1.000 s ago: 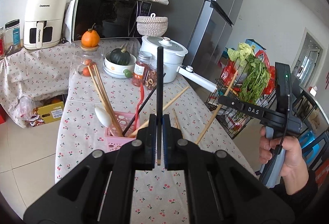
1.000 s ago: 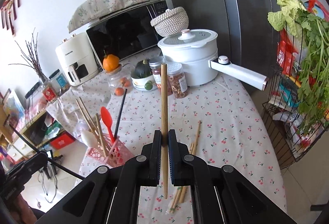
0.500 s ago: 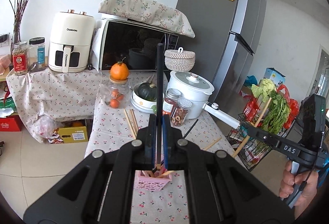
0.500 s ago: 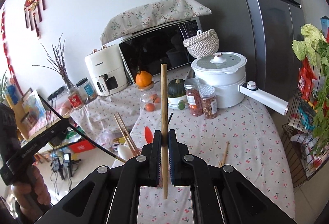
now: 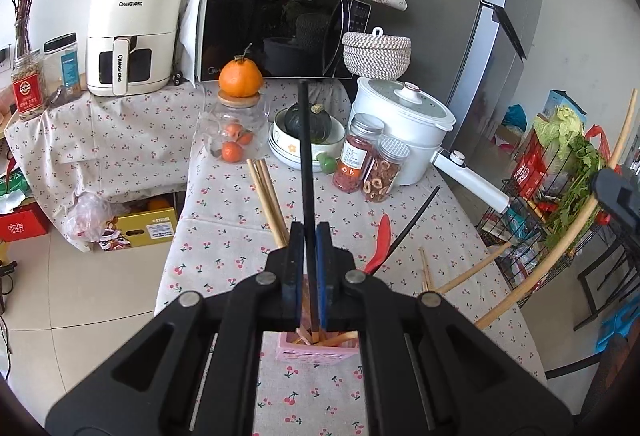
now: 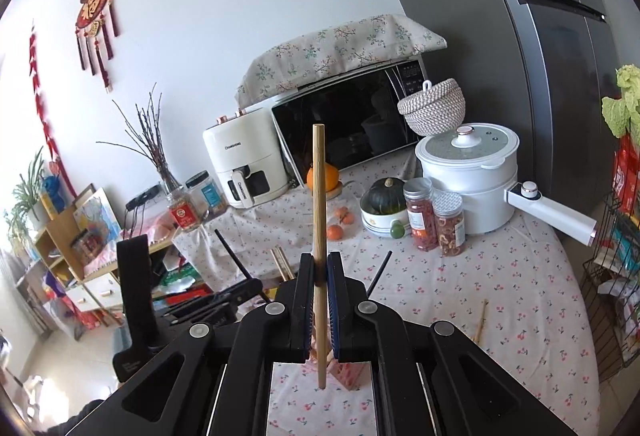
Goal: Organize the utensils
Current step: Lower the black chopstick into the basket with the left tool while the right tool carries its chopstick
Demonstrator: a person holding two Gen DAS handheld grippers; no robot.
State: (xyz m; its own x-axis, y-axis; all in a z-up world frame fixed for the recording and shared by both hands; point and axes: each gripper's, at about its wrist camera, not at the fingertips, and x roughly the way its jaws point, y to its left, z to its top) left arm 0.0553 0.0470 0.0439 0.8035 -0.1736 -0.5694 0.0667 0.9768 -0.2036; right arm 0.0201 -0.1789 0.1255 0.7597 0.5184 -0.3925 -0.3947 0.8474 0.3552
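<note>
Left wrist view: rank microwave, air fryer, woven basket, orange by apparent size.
1. microwave
2. air fryer
3. woven basket
4. orange
The orange sits nearer the camera, so its true gap to the basket is unsure.

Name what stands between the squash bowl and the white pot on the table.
Two clear jars of dried food stand between the squash bowl and the white pot, seen in both wrist views.

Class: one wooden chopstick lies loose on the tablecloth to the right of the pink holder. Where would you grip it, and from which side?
Grip the loose chopstick near its middle, coming from above with jaws across its width: it lies flat on the cloth, so only its top and sides are free.
</note>
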